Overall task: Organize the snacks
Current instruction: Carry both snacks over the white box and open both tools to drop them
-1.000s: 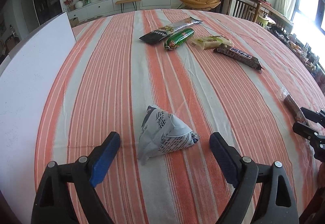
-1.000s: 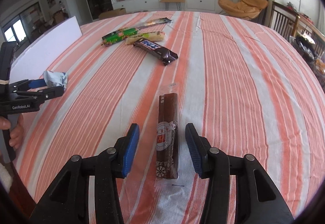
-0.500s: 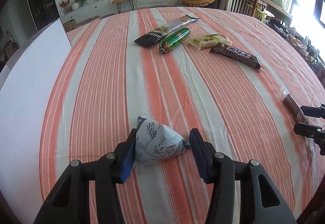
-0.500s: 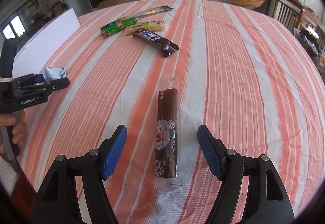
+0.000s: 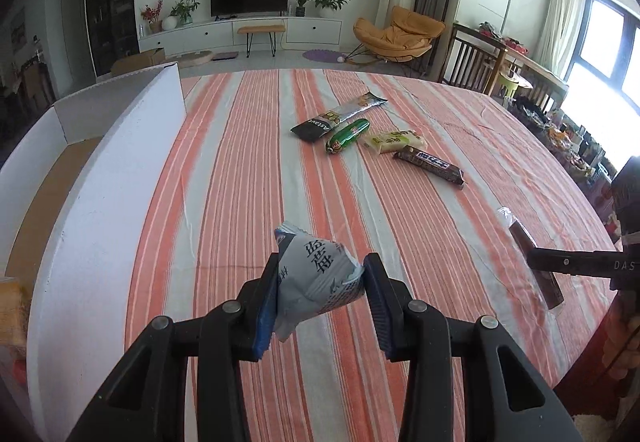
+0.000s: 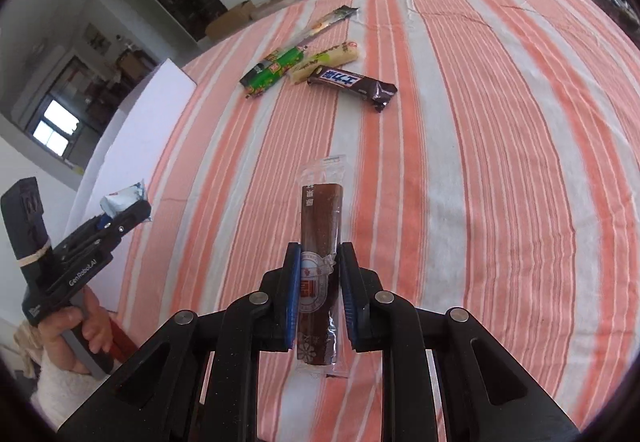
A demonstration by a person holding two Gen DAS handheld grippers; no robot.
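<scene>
A white-and-blue snack packet [image 5: 312, 266] hangs just above the striped tablecloth [image 5: 240, 181] between the pads of my left gripper [image 5: 323, 274]. Its jaws are closing and the pads press the packet's sides. In the right wrist view, my right gripper [image 6: 320, 254] is shut on the near half of a brown snack stick in clear wrap [image 6: 322, 213], which points away from me. The left wrist view shows the right gripper [image 5: 538, 262] side-on at the right edge, with the brown stick [image 5: 522, 236] in it. The left gripper [image 6: 134, 209] and its packet [image 6: 120, 197] appear at left.
A white open box [image 5: 100, 201] with a cardboard floor stands along the table's left side. Further back lie a black-and-silver packet [image 5: 336, 115], a green sausage [image 5: 347, 135], a pale yellow packet [image 5: 394, 141] and a dark chocolate bar [image 5: 432, 163]. A hand [image 6: 80, 326] holds the left gripper.
The left gripper closed on the white-and-blue packet and lifted it off the cloth. The right gripper opened wider, then shut on the brown stick, rolled and rose slightly.
</scene>
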